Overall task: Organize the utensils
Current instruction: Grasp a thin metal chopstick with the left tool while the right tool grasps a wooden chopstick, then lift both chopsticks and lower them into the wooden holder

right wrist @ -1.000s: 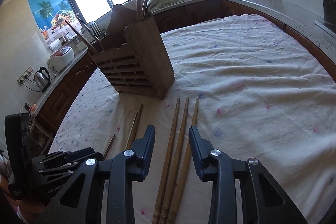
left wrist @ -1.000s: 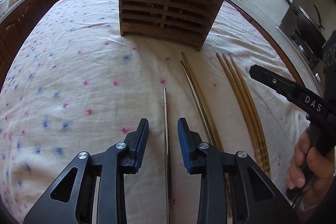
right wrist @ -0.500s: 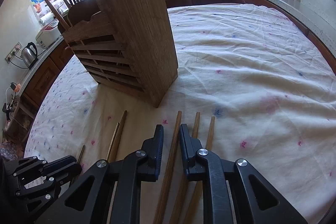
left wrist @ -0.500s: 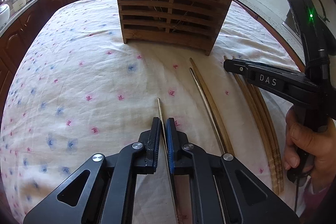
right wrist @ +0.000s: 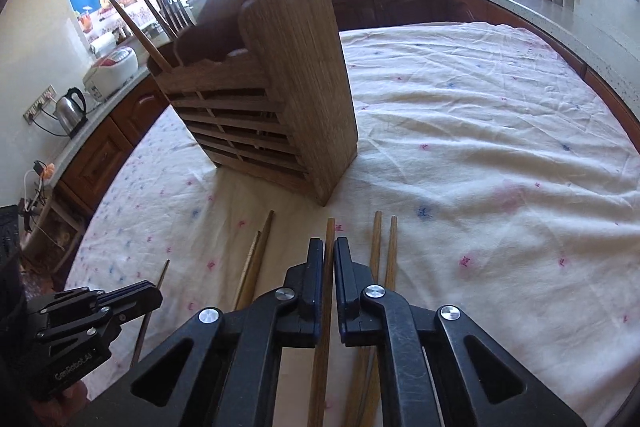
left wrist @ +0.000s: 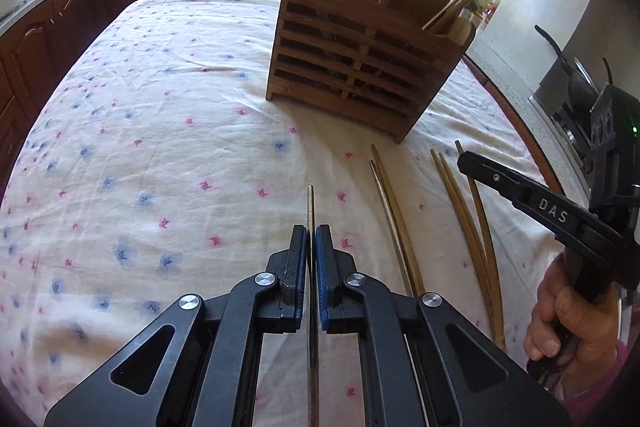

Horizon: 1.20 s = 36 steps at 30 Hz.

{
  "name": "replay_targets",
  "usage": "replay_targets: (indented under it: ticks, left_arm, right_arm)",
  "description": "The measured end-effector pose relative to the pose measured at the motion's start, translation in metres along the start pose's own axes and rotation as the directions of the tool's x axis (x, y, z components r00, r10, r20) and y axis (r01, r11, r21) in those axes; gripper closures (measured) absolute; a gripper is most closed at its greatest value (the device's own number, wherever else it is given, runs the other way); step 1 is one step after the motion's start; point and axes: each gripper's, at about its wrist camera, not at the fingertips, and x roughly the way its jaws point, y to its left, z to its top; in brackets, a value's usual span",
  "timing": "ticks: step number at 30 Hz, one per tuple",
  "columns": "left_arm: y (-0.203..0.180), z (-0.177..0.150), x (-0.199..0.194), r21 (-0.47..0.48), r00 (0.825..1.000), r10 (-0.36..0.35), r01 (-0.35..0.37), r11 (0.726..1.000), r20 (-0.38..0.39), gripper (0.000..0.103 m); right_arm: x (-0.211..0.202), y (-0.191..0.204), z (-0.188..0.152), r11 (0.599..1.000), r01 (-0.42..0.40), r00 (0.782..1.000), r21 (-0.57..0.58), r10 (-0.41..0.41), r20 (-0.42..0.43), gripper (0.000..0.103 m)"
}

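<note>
Chopsticks lie loose on the flowered tablecloth (left wrist: 168, 131) in front of the slatted wooden utensil holder (left wrist: 360, 67). One metal chopstick (left wrist: 310, 211) sits clamped between the closed jaws of the left gripper (left wrist: 312, 239), its tip pointing toward the holder. The right gripper (right wrist: 329, 255) pinches a wooden chopstick (right wrist: 329, 231); two more wooden chopsticks (right wrist: 384, 243) lie just beside it on the cloth.

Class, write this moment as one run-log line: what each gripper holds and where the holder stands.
left gripper: shut on metal chopstick | right gripper: shut on wooden chopstick | wooden utensil holder: upright on tablecloth, ahead
</note>
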Motion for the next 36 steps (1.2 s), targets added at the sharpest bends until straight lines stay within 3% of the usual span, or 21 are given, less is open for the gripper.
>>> replay_targets:
  ticks: [8,19,26,36]
  left_arm:
    - [0.0,0.012,-0.058,-0.033,0.99,-0.054,0.058,0.998,0.132,0.099]
    - [-0.011,0.025,-0.119,0.001,0.96,-0.106,0.11,0.994,0.259,0.099]
    - [-0.011,0.031,-0.133,0.005,0.949,-0.104,0.108,0.994,0.299,0.099]
    - [-0.006,0.035,-0.136,-0.008,0.943,-0.092,0.1,0.995,0.32,0.099]
  right_arm:
    - [-0.068,0.01,0.008,0.997,-0.072,0.989,0.01,0.07,0.129,0.098]
    - [-0.142,0.023,0.023,0.992,-0.124,0.947,-0.028,0.126,0.296,0.098]
    - [-0.163,0.022,0.033,0.992,-0.117,0.925,-0.038,0.123,0.359,0.098]
    - [-0.166,0.019,0.034,0.994,-0.11,0.919,-0.028,0.112,0.379,0.098]
